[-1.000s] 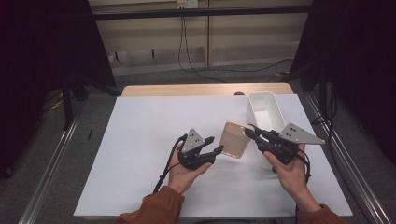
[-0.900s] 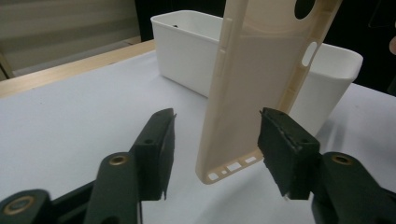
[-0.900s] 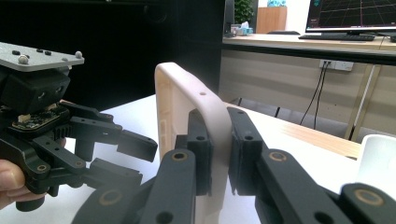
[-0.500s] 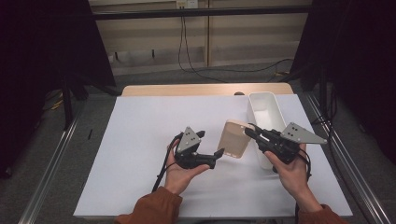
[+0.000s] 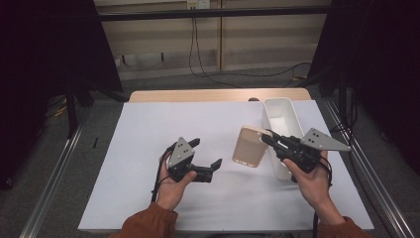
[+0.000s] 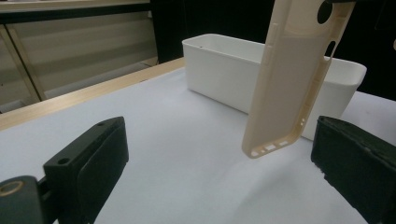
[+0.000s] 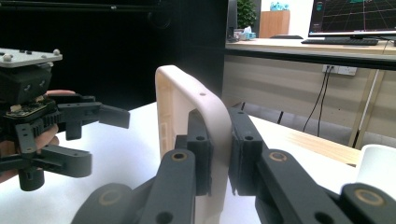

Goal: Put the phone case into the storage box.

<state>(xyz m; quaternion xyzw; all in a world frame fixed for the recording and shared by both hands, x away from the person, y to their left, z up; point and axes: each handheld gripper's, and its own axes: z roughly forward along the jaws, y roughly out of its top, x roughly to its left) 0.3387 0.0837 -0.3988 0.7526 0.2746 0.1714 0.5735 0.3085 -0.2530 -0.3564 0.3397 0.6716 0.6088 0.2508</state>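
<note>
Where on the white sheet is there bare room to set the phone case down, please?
The broad stretch of white sheet between the left gripper and the sheet's left and far edges lies bare, as does the near strip in front of both hands. It is crowded at the right, where the right gripper holds the phone case beside the white bin.

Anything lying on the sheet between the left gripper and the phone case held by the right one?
Nothing: in the high view, bare white sheet separates the left gripper, jaws open after just opening, from the phone case, which the right gripper holds.
</note>
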